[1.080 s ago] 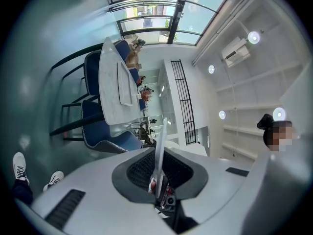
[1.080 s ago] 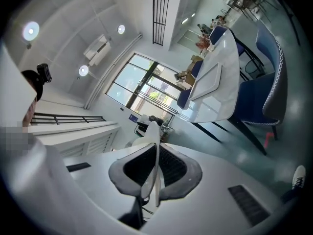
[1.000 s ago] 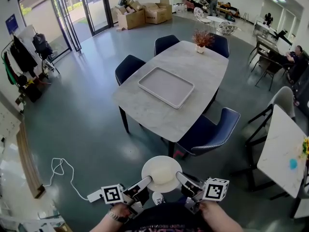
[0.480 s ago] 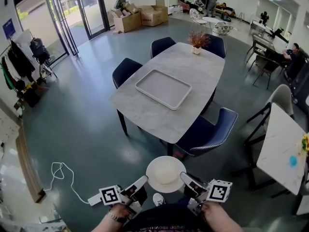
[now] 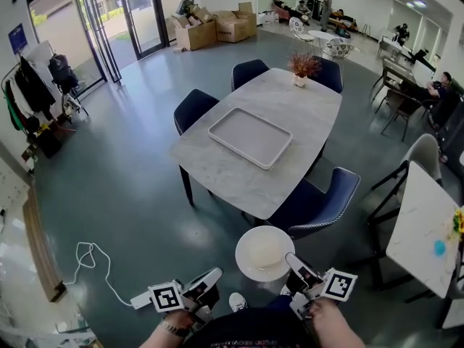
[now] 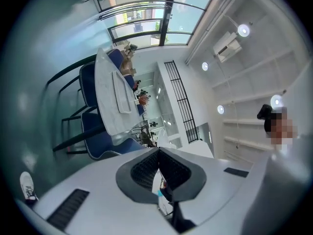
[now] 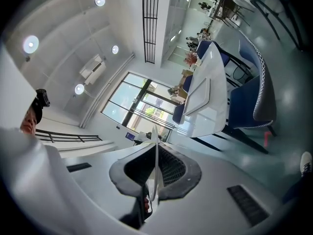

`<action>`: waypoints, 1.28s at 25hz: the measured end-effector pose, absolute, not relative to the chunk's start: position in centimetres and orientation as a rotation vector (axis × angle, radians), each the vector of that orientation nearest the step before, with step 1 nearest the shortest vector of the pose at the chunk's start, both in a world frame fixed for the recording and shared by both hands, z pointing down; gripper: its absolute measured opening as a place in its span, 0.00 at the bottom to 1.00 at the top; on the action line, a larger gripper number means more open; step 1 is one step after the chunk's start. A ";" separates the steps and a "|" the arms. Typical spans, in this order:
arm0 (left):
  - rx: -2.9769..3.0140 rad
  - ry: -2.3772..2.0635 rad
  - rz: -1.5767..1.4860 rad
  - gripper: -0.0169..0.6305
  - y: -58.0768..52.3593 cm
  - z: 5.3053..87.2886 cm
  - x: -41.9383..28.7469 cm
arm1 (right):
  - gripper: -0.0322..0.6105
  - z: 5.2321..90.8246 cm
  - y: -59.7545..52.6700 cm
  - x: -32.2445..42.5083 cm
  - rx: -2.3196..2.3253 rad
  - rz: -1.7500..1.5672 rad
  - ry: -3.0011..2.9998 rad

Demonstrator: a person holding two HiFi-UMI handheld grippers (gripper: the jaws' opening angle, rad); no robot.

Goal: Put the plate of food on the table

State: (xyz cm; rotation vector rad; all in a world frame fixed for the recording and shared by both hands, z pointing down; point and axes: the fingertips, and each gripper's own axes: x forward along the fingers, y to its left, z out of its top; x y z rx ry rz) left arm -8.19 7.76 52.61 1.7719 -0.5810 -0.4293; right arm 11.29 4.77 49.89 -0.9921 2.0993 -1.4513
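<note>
A round white plate (image 5: 246, 246) with a pale mound of food (image 5: 263, 254) hangs low in front of me in the head view, above the grey floor. My right gripper (image 5: 292, 259) is shut on its right rim. In the right gripper view that rim (image 7: 155, 146) shows as a thin white edge between the pads of the right gripper (image 7: 156, 153). My left gripper (image 5: 216, 274) is left of the plate, apart from it. Its jaws are shut with nothing between them in the left gripper view (image 6: 158, 154). The marble table (image 5: 297, 104) with a grey tray (image 5: 250, 137) stands ahead.
A blue chair (image 5: 319, 198) stands at the table's near corner, just beyond the plate, and others (image 5: 194, 106) stand along the left side. A potted plant (image 5: 301, 67) is at the far end. A white cable (image 5: 90, 256) lies on the floor at left. Another white table (image 5: 428, 223) stands right.
The left gripper has come off the plate's left rim and dropped back. The plate has shifted right and slightly down, now carried by the right gripper alone.
</note>
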 end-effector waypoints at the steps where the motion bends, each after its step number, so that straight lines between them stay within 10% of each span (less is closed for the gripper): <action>1: 1.812 -0.590 -0.400 0.03 7.8 52.4 -8.1 | 0.08 49.7 4.5 11.3 -0.993 -1.445 2.096; 32: 2.145 -0.857 -0.209 0.03 0.0 50.0 -5.7 | 0.08 50.6 -21.5 16.3 -1.110 -1.476 2.107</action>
